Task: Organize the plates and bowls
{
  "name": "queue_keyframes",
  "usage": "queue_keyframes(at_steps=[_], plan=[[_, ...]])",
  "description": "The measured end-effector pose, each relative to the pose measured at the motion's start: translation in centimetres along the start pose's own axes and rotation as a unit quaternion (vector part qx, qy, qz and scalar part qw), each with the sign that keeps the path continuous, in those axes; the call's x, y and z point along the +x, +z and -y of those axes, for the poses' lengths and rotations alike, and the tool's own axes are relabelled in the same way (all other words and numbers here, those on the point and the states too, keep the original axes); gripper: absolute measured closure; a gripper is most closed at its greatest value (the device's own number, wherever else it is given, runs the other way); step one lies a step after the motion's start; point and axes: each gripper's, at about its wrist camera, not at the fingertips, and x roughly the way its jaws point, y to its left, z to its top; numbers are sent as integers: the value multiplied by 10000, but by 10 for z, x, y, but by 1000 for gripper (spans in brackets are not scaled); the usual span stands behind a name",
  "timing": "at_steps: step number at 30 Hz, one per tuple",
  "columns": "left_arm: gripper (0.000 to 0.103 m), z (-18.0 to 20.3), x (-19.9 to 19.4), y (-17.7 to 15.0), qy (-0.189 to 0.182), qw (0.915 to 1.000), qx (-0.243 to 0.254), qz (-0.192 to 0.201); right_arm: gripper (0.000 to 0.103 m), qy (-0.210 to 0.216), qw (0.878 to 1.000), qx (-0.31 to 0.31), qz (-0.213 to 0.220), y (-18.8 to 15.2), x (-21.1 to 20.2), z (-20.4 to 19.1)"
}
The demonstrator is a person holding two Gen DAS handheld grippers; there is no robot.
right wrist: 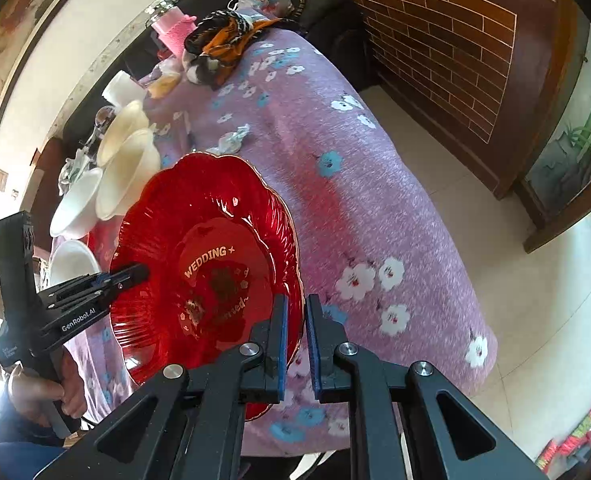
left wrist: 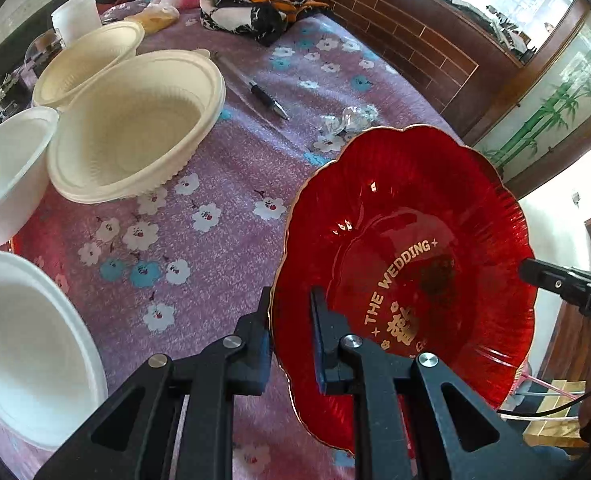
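Both tools, left and right, clench red plate's rims, seemingly above table edge.

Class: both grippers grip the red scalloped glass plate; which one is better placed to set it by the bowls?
Left, probably. The left gripper holds the red scalloped glass plate on its rim nearest the cream bowls; the right gripper holds the far rim.

The red plate hides the table edge behind it, and the nearest white bowl beside it is cropped.
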Motion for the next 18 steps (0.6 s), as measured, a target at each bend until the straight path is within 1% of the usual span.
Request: queue_keyframes(at_steps=[5,7,10,13,14,16,17,18], plan=[[88,-4,4,3,32,10000,-71,46,93,31,10000,31,-54,6,9,5],[88,-5,3,2,36,9999,-66,68,91,8,10000,-5,-82,6,12,4],[81,-4,-2,0,68,9999,21,147,91,-66,10000,-13,-72,6,14,2],[73,-3,-9,-3,99,9997,79,211,89,-283,9996,-81,-24,5,11,0],[72,-3,-12,-5,104,9996,100,234,89,-344,9994,-88,7,5,8,0],[70,-3,-20,-8,118,9994,126,309,83,-539,9984,-119,141,3,0,-1],[70,-3,-24,-9,124,9992,140,356,79,-719,9970,-150,241,3,-6,-2],[67,-3,-30,-11,134,9988,162,438,71,-894,9951,-203,364,2,-12,-5]])
